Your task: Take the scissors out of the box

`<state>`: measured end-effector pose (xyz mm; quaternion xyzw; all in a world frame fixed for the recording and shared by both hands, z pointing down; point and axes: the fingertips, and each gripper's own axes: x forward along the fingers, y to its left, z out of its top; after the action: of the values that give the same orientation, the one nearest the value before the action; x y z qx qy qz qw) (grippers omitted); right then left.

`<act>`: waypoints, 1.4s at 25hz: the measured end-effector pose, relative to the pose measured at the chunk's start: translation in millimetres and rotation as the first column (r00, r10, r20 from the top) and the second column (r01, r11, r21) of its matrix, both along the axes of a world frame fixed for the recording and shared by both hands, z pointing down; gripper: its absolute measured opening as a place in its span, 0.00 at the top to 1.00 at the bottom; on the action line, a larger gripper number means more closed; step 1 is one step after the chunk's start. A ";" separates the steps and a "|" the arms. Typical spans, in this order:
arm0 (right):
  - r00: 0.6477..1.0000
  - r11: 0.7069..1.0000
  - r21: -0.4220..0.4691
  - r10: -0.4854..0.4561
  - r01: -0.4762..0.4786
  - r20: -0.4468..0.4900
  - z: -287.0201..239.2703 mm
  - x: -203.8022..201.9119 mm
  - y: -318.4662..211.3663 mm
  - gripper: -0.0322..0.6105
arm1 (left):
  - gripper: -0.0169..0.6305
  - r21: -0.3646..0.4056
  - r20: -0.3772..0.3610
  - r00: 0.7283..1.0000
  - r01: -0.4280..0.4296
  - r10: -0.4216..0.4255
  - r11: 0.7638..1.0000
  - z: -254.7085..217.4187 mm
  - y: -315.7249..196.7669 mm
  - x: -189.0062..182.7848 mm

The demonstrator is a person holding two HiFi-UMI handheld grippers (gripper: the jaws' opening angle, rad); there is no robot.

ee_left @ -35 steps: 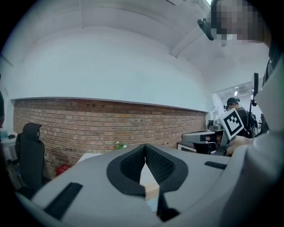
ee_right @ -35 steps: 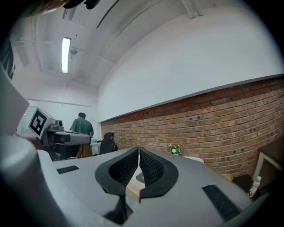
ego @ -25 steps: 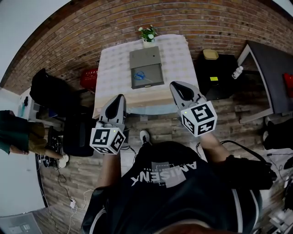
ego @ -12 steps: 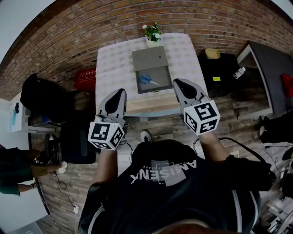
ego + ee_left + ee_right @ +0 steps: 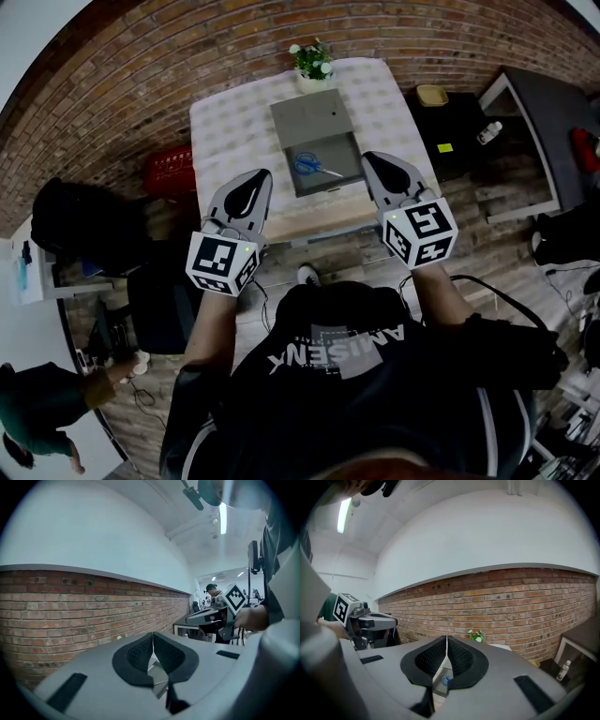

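Head view, upper centre: the table (image 5: 234, 131), under a pale checked cloth, stands against the brick wall. We stand back from its lower edge, so nothing on it is within reach yet. The box (image 5: 339, 148) lies on the middle of the table with its lid thrown back flat toward the wall. We judge it sits open this way so the contents can be lifted straight up with no lid work.

Lower in the frame, the left gripper (image 5: 255, 184) and the right gripper (image 5: 374, 162) are held to either side of the box. Their tips point at the table, well apart from each other and touching nothing. In the left gripper view the two pads are pressed together with nothing between them, aimed at the brick wall. In the right gripper view the jaws are likewise pressed together and empty, and they point more squarely at the box.

A small plant (image 5: 312, 61) sits at the table's top edge, just behind the lid, out of the way of any reach into the box. The scissors (image 5: 314, 167), blue-handled, lie flat inside the box at its lower left, handles to the left. The right gripper view shows their blue loop just under its closed tips. We judge the task is at the approach, and the jaws must spread before they can pinch.
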<state>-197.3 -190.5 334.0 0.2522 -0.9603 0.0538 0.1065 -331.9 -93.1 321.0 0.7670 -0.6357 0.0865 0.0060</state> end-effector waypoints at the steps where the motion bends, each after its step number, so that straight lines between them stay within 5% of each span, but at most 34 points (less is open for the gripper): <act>1: 1.000 1.000 -0.003 0.014 -0.014 -0.003 1.8 -3.7 0.1 0.88 | 0.95 -0.006 0.003 1.000 -0.026 0.026 1.000 3.6 -2.8 -3.3; 12: 0.990 0.994 -0.007 0.111 -0.112 -0.084 27.2 -30.8 -7.7 0.88 | 0.95 -0.093 0.067 0.973 -0.216 0.223 0.972 53.6 -43.1 -36.5; 23: 0.985 0.985 -0.096 0.131 -0.142 -0.109 72.4 -22.1 -39.9 0.88 | 0.95 -0.249 0.082 0.951 -0.270 0.298 0.930 117.1 -100.1 -32.4; 29: 0.986 0.982 -0.134 0.120 -0.135 -0.115 95.9 -15.4 -57.9 0.88 | 0.95 -0.365 0.164 0.894 -0.337 0.416 0.868 163.5 -128.5 -18.7; 35: 0.980 0.969 -0.180 0.144 -0.168 -0.135 123.9 1.4 -69.3 0.88 | 0.95 -0.440 0.275 0.834 -0.333 0.478 0.834 218.0 -147.9 -12.9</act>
<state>-195.9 -259.8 458.0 0.3184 -0.9197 0.1385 0.1835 -344.8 -241.0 539.0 0.8396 -0.4157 0.3494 0.0120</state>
